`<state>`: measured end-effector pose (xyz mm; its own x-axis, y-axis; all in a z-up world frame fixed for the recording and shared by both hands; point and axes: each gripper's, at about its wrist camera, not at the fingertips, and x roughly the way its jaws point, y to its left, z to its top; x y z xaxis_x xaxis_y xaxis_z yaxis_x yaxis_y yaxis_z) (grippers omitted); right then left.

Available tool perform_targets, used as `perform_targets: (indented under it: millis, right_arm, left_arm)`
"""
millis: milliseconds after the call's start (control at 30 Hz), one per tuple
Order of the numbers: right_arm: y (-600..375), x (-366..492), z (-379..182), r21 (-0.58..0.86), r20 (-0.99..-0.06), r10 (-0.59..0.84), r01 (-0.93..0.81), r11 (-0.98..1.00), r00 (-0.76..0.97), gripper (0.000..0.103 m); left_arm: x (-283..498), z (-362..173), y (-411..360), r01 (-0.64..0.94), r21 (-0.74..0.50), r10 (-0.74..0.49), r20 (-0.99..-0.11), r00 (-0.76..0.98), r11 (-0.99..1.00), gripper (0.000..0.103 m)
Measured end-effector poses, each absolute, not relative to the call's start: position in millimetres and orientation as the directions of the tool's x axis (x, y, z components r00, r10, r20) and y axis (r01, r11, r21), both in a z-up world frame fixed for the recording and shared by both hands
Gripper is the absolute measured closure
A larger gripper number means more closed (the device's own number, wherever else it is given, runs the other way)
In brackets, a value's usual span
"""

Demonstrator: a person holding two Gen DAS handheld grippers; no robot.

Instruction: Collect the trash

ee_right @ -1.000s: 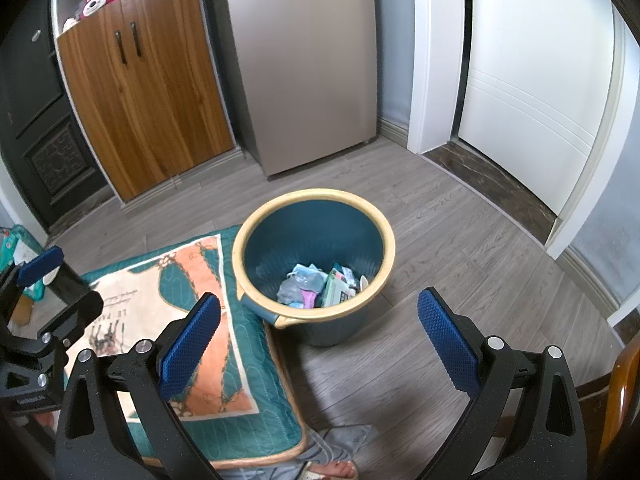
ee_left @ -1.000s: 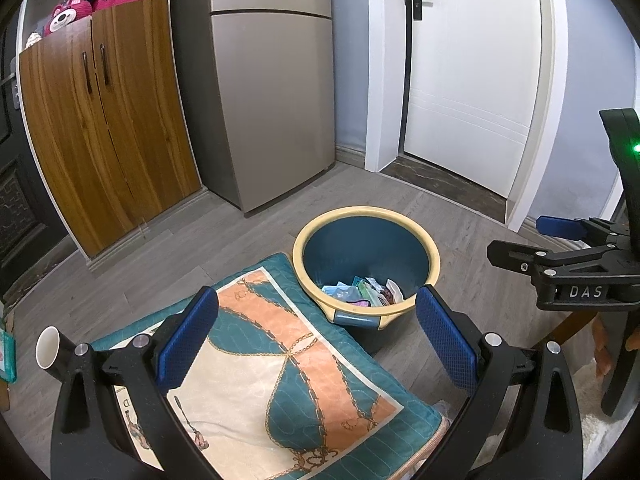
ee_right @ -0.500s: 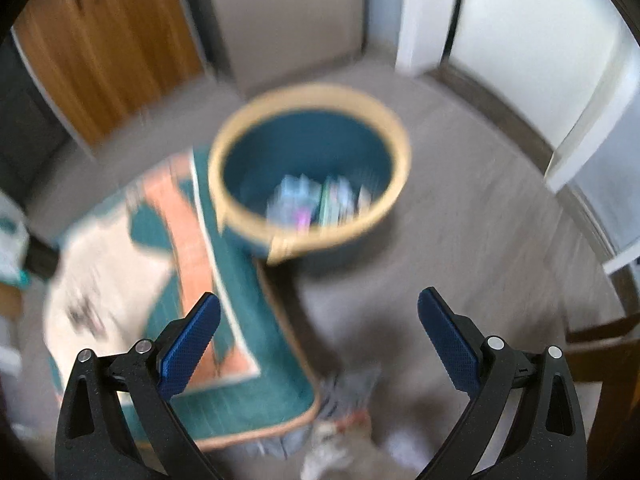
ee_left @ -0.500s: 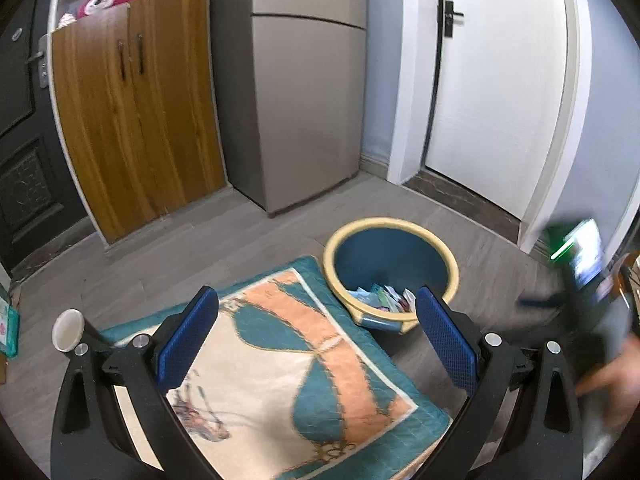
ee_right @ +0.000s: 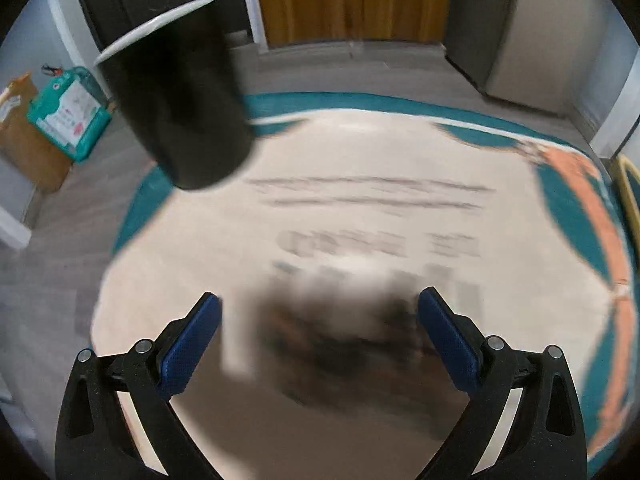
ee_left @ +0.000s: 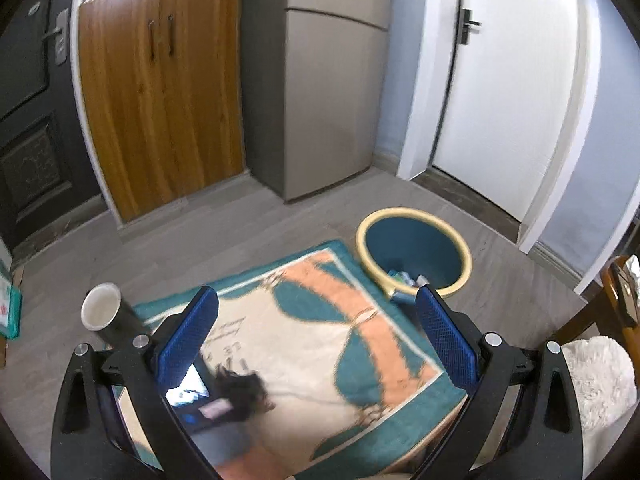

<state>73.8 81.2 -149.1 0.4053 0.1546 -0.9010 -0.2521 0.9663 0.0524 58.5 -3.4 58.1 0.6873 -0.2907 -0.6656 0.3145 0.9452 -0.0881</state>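
Grey plank floor, quilted mat (ee_left: 320, 344) | round bin (ee_left: 414, 256) w/ wrappers | L gripper (ee_left: 316, 344) & R gripper (ee_right: 320, 336) wide apart, empty

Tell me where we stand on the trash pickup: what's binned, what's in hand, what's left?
Done: the blue bin already holds several wrappers. In hand: nothing; the left gripper and right gripper are both open and empty. The right one hangs low over a dark, blurred item on the mat, probably the next pick. Left: that item and the black cup at the mat's corner.
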Motion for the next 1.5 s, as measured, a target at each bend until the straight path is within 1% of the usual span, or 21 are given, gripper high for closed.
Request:
perform_targets:
  millis: [67, 133, 167, 200, 267, 400, 567, 700, 867, 1067, 1233, 1500]
  right_arm:
    - [97.4, 70.6, -150.6, 0.016, -0.868, 0.115, -0.206, 0.978, 0.482, 0.005]
    - [107.2, 70.2, -152.6, 0.025, -0.855, 0.114, -0.18, 0.983, 0.507, 0.004]
    - [111.2, 69.9, -153.1, 0.015, -0.855, 0.083, -0.136, 0.991, 0.511, 0.004]
    - [112.6, 68.3, -152.9, 0.014, -0.855, 0.048, -0.069, 0.997, 0.516, 0.004]
    - [111.7, 61.9, -152.8, 0.011, -0.855, 0.028, -0.036, 0.999, 0.518, 0.004]
    - [102.1, 49.3, -150.7, 0.021, -0.855, 0.036, -0.034, 0.999, 0.517, 0.004]
    - [109.3, 49.3, -152.0, 0.023, -0.856, 0.038, -0.036, 0.999, 0.516, 0.004]
    - [112.4, 47.2, -150.5, 0.022, -0.856, 0.037, -0.037, 0.999, 0.515, 0.004]
    - [121.2, 56.8, -152.0, 0.021, -0.857, 0.037, -0.038, 0.999, 0.514, 0.004]
    - [120.7, 56.0, -151.8, 0.02, -0.857, 0.037, -0.038, 0.999, 0.514, 0.004]
    - [119.5, 53.1, -151.4, 0.018, -0.857, 0.036, -0.039, 0.999, 0.513, 0.004]
    - [121.7, 56.9, -151.8, 0.021, -0.858, 0.038, -0.038, 0.999, 0.513, 0.004]
  left_arm:
    - [60.9, 55.3, 10.3, 0.29, -0.107, -0.283, -0.673, 0.683, 0.951, 0.006]
    - [63.3, 53.3, 18.8, 0.268, -0.102, -0.264, -0.679, 0.686, 0.958, 0.006]
    - [66.0, 50.4, 24.0, 0.251, -0.101, -0.249, -0.689, 0.68, 0.963, 0.006]
    - [67.2, 48.3, 28.5, 0.24, -0.109, -0.246, -0.697, 0.673, 0.965, 0.006]
    - [68.9, 46.3, 35.3, 0.222, -0.149, -0.26, -0.713, 0.651, 0.964, 0.006]
    - [68.7, 46.2, 39.0, 0.212, -0.204, -0.293, -0.715, 0.634, 0.956, 0.006]
    - [67.2, 43.7, 28.6, 0.226, -0.158, -0.27, -0.713, 0.647, 0.961, 0.006]
    - [73.7, 41.8, 16.8, 0.255, -0.24, -0.348, -0.717, 0.604, 0.937, 0.006]
    - [73.6, 39.3, -8.4, 0.311, -0.162, -0.328, -0.717, 0.615, 0.937, 0.006]
    - [72.7, 38.1, -7.0, 0.3, -0.184, -0.339, -0.699, 0.63, 0.936, 0.006]
    - [73.8, 37.9, -6.7, 0.292, -0.171, -0.324, -0.707, 0.628, 0.941, 0.006]
    - [62.3, 55.9, -8.9, 0.337, -0.181, -0.368, -0.661, 0.654, 0.924, 0.006]
